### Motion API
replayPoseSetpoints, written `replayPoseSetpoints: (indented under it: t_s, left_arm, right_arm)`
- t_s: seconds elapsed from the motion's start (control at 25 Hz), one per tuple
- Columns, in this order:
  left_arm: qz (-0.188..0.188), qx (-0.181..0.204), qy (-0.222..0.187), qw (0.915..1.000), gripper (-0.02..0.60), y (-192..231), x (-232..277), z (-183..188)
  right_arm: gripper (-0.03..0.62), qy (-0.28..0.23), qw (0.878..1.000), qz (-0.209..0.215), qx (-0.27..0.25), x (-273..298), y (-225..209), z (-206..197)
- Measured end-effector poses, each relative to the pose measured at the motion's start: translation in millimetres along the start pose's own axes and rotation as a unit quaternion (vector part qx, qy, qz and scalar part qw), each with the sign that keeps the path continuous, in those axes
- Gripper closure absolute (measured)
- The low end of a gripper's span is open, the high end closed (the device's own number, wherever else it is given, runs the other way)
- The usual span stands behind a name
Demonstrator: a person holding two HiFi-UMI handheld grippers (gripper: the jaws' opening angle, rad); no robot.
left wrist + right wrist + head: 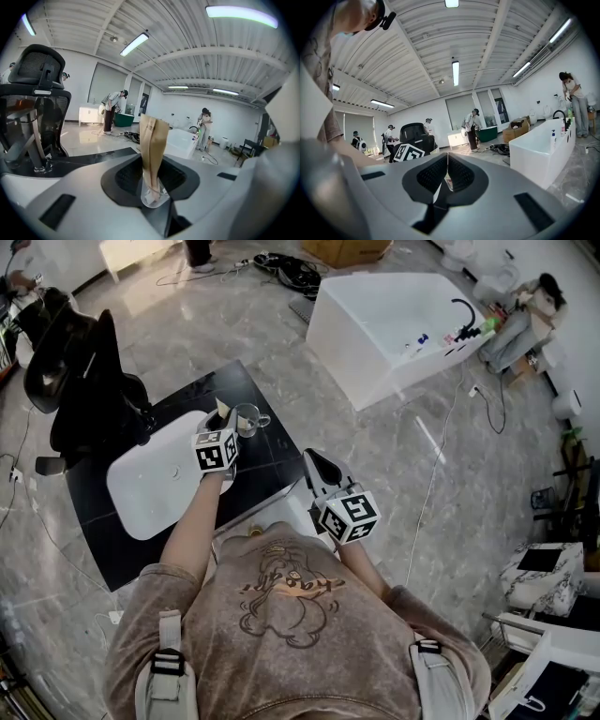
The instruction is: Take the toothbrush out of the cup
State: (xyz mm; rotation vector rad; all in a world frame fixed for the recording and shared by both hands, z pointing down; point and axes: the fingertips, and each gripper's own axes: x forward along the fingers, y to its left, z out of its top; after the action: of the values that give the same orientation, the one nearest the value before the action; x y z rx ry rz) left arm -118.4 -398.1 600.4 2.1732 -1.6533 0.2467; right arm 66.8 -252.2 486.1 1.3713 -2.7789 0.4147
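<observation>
A toothbrush in a brown paper sleeve [153, 140] stands upright between the jaws of my left gripper [152, 173], and the dark pads press on it from both sides. Its lower end sits in a clear glass cup [152, 199]. In the head view the cup [249, 418], with a handle on its right, rests on the black counter [267, 470]. The left gripper [225, 420] reaches it from the near side, with the tan sleeve [223, 409] at its tips. My right gripper [312, 457] hovers off the counter's right edge, shut and empty [447, 171].
A white basin [150, 484] is set into the counter left of the cup. A black office chair [84, 381] stands at the counter's far left. A white bathtub [394, 329] sits on the floor beyond, with cables around it. Other people stand far off.
</observation>
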Motion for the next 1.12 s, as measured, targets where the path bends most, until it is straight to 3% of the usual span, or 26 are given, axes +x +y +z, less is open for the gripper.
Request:
replayPoseSetpoints:
  t_s: [0.52, 0.92, 1.12]
  left_arm:
    - [-0.024, 0.005, -0.019, 0.9995, 0.492, -10, -5, 12]
    - [-0.048, -0.004, -0.111, 0.9927, 0.492, -21, -31, 107]
    - [-0.056, -0.009, -0.133, 0.9895, 0.492, -26, -41, 126]
  right_arm:
    - [0.576, 0.003, 1.000, 0.006, -0.008, 7, -3, 2]
    - [0.576, 0.006, 1.000, 0.013, -0.013, 15, -1, 3]
    - [0.576, 0.008, 1.000, 0.014, -0.012, 16, -2, 2]
